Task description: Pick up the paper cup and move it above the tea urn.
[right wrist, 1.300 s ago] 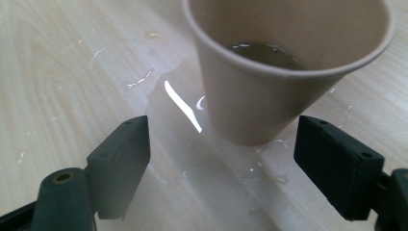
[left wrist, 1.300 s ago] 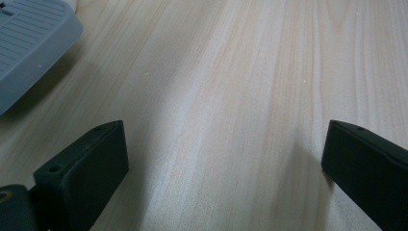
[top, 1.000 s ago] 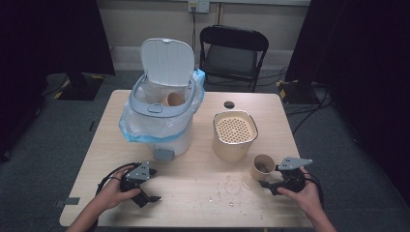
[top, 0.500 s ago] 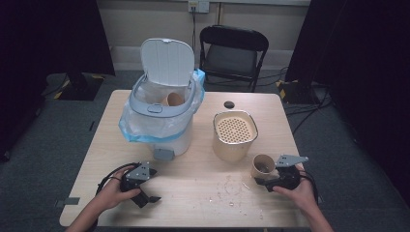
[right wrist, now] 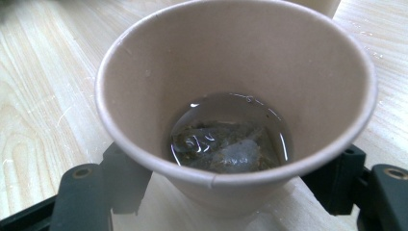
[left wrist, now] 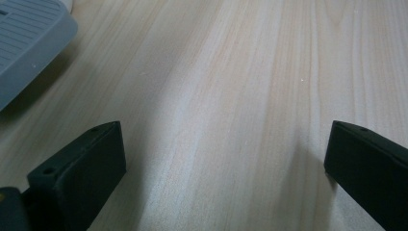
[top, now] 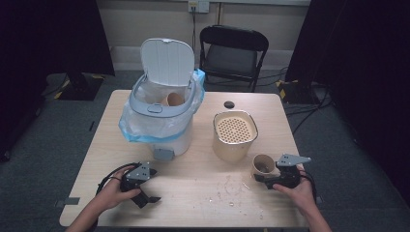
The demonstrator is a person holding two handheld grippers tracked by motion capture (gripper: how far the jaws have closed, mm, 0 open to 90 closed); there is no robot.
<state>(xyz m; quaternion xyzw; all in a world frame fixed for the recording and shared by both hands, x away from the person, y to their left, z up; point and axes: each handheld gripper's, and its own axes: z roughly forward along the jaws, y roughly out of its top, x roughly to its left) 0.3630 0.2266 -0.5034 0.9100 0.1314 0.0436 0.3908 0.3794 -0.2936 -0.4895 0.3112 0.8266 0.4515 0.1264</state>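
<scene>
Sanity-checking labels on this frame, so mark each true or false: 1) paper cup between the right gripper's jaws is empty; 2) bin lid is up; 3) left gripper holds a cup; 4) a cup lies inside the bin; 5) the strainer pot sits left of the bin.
1) False: the paper cup between the jaws of the right gripper, which have just been closing, holds liquid and a tea bag.
2) True: the bin has its lid up.
3) False: the left gripper is open over bare table.
4) True: cup in the bin.
5) False: the strainer pot sits right of it.

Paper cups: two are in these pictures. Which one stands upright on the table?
The paper cup between the right gripper jaws stands upright on the table, holding liquid and a tea bag. The other cup lies tilted inside the lined bin.
</scene>
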